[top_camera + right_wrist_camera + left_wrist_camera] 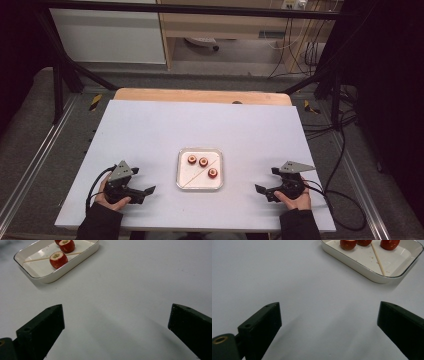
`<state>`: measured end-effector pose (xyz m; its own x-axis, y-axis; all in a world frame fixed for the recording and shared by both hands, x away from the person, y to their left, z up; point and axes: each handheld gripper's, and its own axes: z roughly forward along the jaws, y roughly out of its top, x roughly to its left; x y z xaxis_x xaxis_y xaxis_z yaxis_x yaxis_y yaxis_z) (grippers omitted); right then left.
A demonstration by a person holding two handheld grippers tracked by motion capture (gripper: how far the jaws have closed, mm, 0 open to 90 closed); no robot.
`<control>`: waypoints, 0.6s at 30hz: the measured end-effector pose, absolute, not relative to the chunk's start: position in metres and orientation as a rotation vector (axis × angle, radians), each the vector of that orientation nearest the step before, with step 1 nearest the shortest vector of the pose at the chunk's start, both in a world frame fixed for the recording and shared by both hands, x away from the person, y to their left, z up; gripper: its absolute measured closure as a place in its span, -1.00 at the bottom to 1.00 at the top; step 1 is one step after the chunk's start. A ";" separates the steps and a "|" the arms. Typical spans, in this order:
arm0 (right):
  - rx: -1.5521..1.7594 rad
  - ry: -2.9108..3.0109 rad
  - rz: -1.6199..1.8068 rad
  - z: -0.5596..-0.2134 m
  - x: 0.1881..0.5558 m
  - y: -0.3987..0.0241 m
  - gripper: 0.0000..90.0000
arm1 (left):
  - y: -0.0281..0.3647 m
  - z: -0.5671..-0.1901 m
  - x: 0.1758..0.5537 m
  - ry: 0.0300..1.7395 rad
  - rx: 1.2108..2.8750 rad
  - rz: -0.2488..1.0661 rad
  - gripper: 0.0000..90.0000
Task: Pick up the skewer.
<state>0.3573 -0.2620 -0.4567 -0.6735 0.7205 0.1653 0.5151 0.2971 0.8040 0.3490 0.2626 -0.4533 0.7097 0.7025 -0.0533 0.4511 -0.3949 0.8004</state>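
I have both tools resting low over the white worktop point(150, 130), one at each near corner, with the tray point(181, 172) sitting between them and well apart from both. My left tool point(145, 192) is in the left hand point(111, 197) at the near left; its jaws are spread wide with nothing between them, and in the left gripper view I see only bare worktop between the two black jaws. My right tool point(261, 190) is in the right hand point(296, 197) at the near right, likewise released, its jaws standing far apart over bare surface in the right gripper view.

The tray is a shallow white rectangular dish with rounded corners and a thin dark line at the rim. It lies flat near the middle of the worktop, slightly toward my side. Inside it I count three red fruit pieces point(203, 161), each round with a pale cored centre facing up. Two sit close together near the tray's far left corner, and the third point(213, 173) lies apart toward the right side. A thin wooden skewer point(200, 172) lies diagonally across the tray floor, running from the near left corner up to the far right, passing between the pair and the single piece. In the right gripper view the skewer point(37, 259) appears to touch the nearest piece point(58, 259), though I cannot tell for certain.
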 end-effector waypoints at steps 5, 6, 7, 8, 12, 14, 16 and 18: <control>1.138 2.335 1.319 -0.457 0.357 -0.262 -0.97 | 0.262 -0.452 0.348 0.877 2.053 0.374 -0.88; 1.137 2.333 1.324 -0.457 0.357 -0.261 -0.97 | 0.262 -0.451 0.348 0.877 2.050 0.375 -0.88; 1.137 2.333 1.324 -0.457 0.357 -0.261 -0.97 | 0.262 -0.451 0.347 0.873 2.055 0.377 -0.88; 1.136 2.334 1.322 -0.457 0.357 -0.261 -0.97 | 0.260 -0.450 0.347 0.870 2.059 0.379 -0.88; 1.135 2.330 1.313 -0.457 0.358 -0.261 -0.97 | 0.256 -0.447 0.347 0.862 2.068 0.378 -0.89; 1.134 2.332 1.315 -0.457 0.357 -0.261 -0.97 | 0.254 -0.447 0.347 0.861 2.073 0.368 -0.90; 1.137 2.329 1.313 -0.457 0.357 -0.261 -0.98 | 0.251 -0.446 0.347 0.869 2.075 0.362 -0.92; 1.140 2.330 1.311 -0.457 0.357 -0.261 -0.98 | 0.248 -0.445 0.348 0.868 2.083 0.366 -0.92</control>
